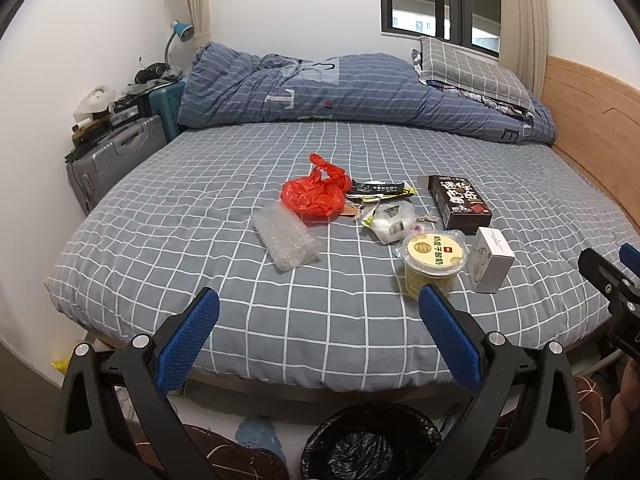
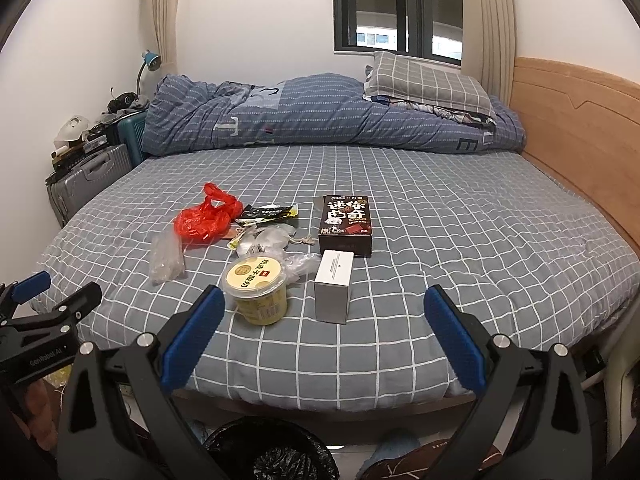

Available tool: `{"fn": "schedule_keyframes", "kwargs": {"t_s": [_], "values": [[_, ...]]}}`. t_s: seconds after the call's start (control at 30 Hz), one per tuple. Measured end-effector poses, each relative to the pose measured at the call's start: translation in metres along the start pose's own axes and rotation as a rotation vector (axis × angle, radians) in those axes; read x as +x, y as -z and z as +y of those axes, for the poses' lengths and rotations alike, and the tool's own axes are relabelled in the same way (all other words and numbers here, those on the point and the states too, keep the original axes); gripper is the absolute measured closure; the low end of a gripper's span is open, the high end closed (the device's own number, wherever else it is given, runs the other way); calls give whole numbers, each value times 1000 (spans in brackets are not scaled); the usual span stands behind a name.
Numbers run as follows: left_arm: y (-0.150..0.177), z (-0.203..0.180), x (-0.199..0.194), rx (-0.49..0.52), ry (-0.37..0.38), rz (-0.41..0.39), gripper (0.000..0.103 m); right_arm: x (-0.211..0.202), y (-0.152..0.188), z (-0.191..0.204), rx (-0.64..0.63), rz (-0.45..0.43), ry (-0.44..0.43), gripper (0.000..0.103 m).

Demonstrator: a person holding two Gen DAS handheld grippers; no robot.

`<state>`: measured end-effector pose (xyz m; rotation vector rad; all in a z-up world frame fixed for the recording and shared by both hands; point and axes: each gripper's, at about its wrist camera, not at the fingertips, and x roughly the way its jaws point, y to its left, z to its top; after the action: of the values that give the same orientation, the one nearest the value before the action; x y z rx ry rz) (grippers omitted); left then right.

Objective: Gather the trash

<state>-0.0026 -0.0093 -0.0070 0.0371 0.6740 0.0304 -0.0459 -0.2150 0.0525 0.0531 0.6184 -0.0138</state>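
Trash lies on the grey checked bed (image 1: 240, 184): a red plastic bag (image 1: 316, 194), a bubble-wrap piece (image 1: 287, 236), a black-and-yellow wrapper (image 1: 380, 190), a clear bag (image 1: 390, 220), a yellow yogurt cup (image 1: 434, 258), a white box (image 1: 490, 260) and a dark brown box (image 1: 460, 202). My left gripper (image 1: 320, 304) hangs open over the bed's near edge, empty. My right gripper (image 2: 326, 304) is open too, the yogurt cup (image 2: 258, 290) and white box (image 2: 334, 286) just beyond its fingers. A black-lined bin (image 1: 370, 444) stands on the floor below.
A rolled blue duvet (image 1: 340, 88) and a pillow (image 1: 472, 66) fill the far side of the bed. A wooden headboard (image 1: 592, 120) runs along the right. Suitcases (image 1: 116, 156) with clutter and a blue lamp (image 1: 180, 34) stand at the left wall.
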Motion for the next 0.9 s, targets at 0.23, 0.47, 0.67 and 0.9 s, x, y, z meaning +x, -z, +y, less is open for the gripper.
{"fn": "schedule_keyframes", "kwargs": {"t_s": [0.23, 0.47, 0.67, 0.9], "values": [[0, 4, 2, -11, -3, 0, 6, 0, 0, 0, -1, 0, 0, 7], [0, 5, 3, -16, -6, -1, 6, 0, 1, 0, 1, 4, -2, 7], [1, 14, 17, -34, -29, 25, 6, 5, 0, 0, 8, 15, -18, 7], [-12, 32, 82, -61, -91, 107, 6, 62, -2, -7, 17, 80, -15, 7]]}}
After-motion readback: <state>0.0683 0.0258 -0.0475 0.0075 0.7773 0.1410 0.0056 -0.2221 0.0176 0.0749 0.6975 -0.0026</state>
